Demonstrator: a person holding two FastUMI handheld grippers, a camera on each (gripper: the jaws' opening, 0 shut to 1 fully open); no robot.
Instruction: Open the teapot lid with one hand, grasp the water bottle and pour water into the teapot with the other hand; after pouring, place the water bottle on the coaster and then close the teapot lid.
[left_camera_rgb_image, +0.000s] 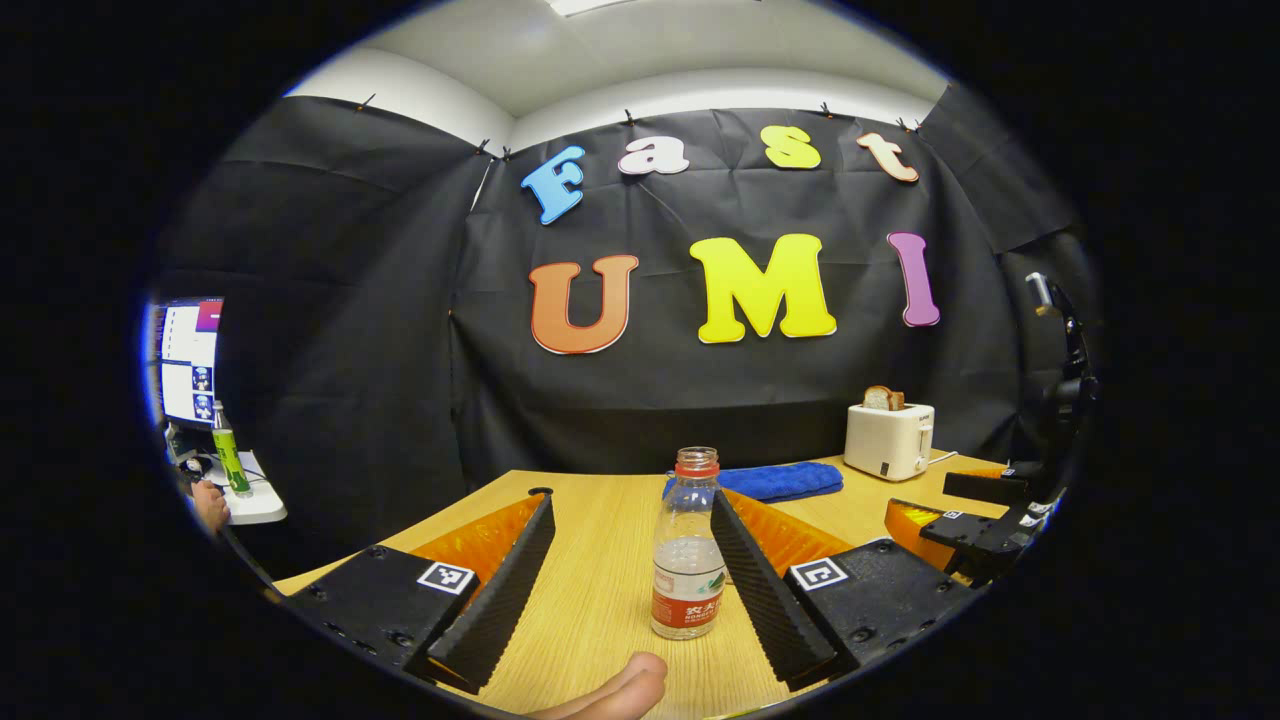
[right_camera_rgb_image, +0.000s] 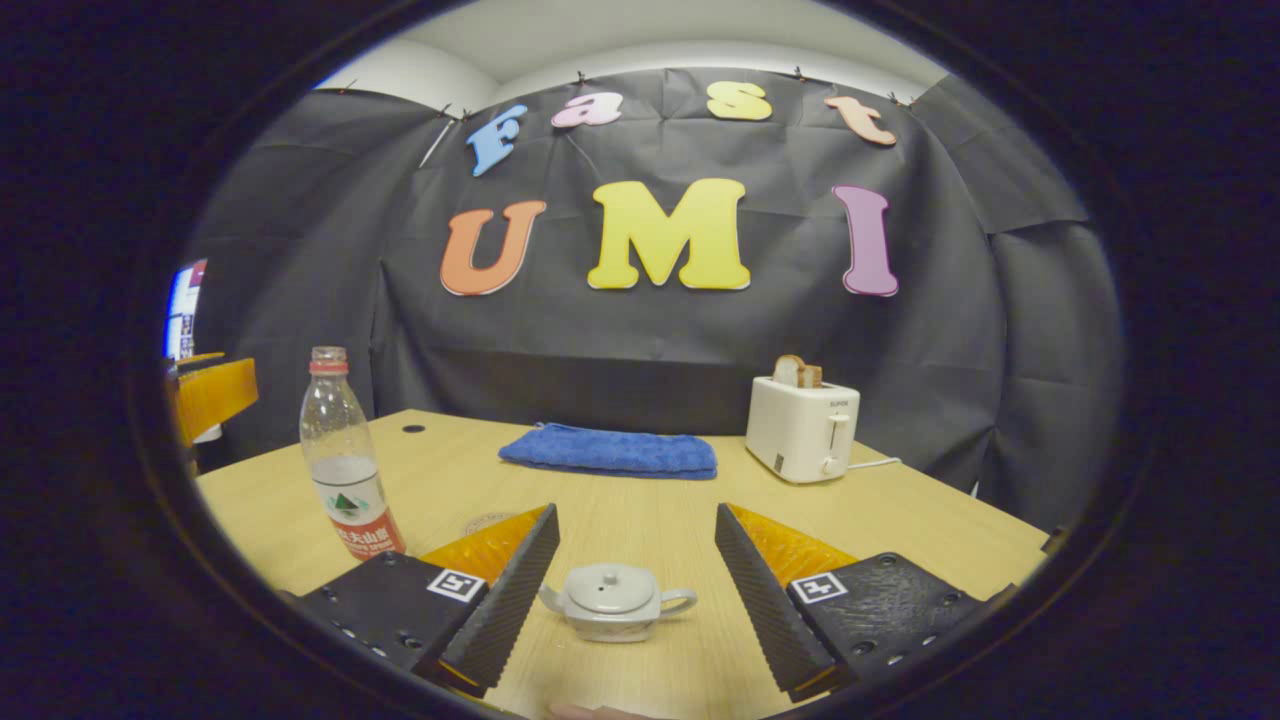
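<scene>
A clear water bottle (left_camera_rgb_image: 688, 545) with a red label stands upright on the wooden table (left_camera_rgb_image: 600, 590), about a third full. It sits between the fingers of my open left gripper (left_camera_rgb_image: 630, 497), close to the right finger, with no contact visible. In the right gripper view the same bottle (right_camera_rgb_image: 345, 470) stands at the left. A small grey teapot (right_camera_rgb_image: 612, 600) with its lid on rests between the fingers of my open right gripper (right_camera_rgb_image: 636, 510), touching neither. A round coaster (right_camera_rgb_image: 487, 522) lies flat, partly hidden behind the right gripper's left finger.
A folded blue towel (right_camera_rgb_image: 610, 452) and a white toaster (right_camera_rgb_image: 800, 428) holding bread sit at the back of the table. The other gripper (left_camera_rgb_image: 975, 530) shows at the right of the left gripper view. A thumb (left_camera_rgb_image: 610, 690) rests at the near edge. A monitor (left_camera_rgb_image: 190, 360) stands far left.
</scene>
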